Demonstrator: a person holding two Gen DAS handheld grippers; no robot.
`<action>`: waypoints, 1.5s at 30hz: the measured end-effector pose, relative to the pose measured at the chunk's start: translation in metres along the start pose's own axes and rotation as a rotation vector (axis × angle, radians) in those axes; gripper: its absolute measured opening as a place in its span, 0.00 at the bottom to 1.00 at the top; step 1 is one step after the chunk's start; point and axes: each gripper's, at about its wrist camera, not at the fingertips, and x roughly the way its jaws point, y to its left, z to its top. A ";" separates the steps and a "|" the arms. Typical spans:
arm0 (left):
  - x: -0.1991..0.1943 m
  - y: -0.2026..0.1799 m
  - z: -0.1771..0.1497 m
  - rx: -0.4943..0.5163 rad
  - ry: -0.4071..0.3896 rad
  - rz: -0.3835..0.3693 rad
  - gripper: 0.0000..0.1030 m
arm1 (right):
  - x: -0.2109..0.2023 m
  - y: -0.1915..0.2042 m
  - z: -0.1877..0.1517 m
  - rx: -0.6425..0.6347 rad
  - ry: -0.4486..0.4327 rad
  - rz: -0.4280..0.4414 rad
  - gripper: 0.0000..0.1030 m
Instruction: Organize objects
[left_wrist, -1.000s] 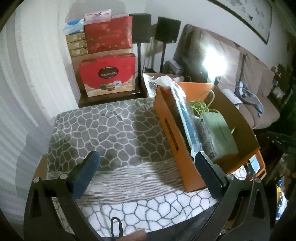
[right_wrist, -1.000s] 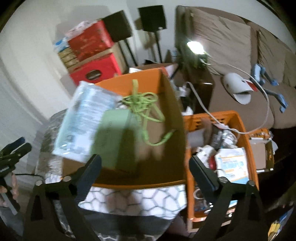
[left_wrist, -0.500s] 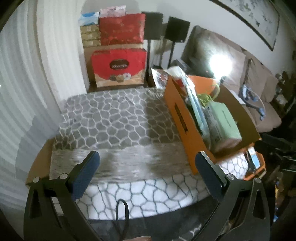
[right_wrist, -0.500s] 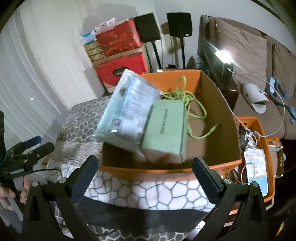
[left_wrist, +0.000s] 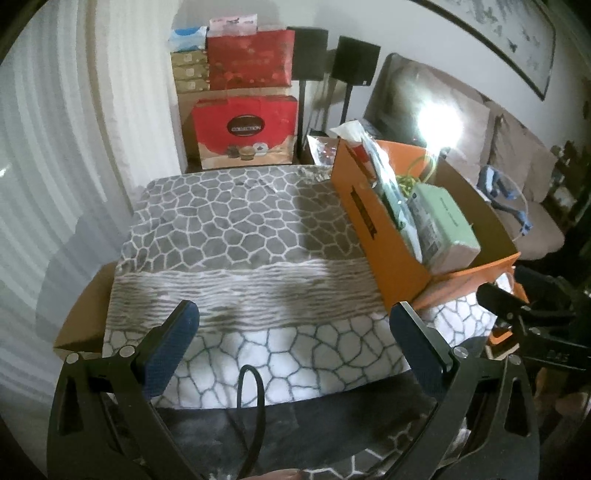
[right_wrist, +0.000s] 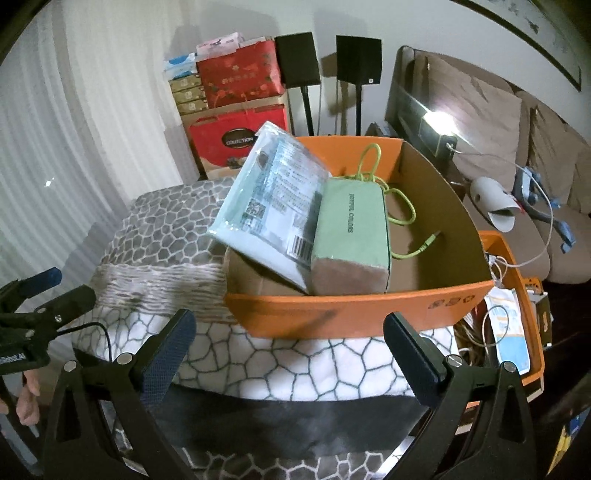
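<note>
An orange cardboard box (right_wrist: 354, 310) (left_wrist: 373, 225) stands on the right part of a cobble-patterned blanket (left_wrist: 236, 236). Inside it lie a pale green tissue pack (right_wrist: 351, 229) (left_wrist: 447, 225), a clear plastic packet (right_wrist: 273, 199) leaning on the box's left wall, and a lime green cable (right_wrist: 402, 206). My right gripper (right_wrist: 288, 343) is open and empty, just in front of the box's near wall. My left gripper (left_wrist: 295, 336) is open and empty over the blanket's near edge, left of the box.
Red gift boxes (left_wrist: 245, 125) and speakers on stands (left_wrist: 354, 61) are stacked behind the blanket. A sofa (left_wrist: 517, 177) with a bright lamp (right_wrist: 437, 122) fills the right. A second orange bin (right_wrist: 517, 332) of clutter sits right of the box. A hand (right_wrist: 27, 402) shows at the left.
Both grippers have drawn back and away from the box, so more of the blanket and room shows. The box and its contents have not moved.
</note>
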 end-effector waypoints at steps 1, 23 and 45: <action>-0.001 0.000 -0.002 0.003 -0.002 0.007 1.00 | -0.002 0.001 -0.003 -0.003 -0.004 -0.003 1.00; -0.012 0.011 -0.023 -0.059 -0.063 0.094 1.00 | -0.016 0.007 -0.022 0.001 -0.072 -0.045 1.00; -0.014 0.013 -0.024 -0.067 -0.080 0.105 1.00 | -0.017 0.012 -0.022 0.000 -0.084 -0.051 1.00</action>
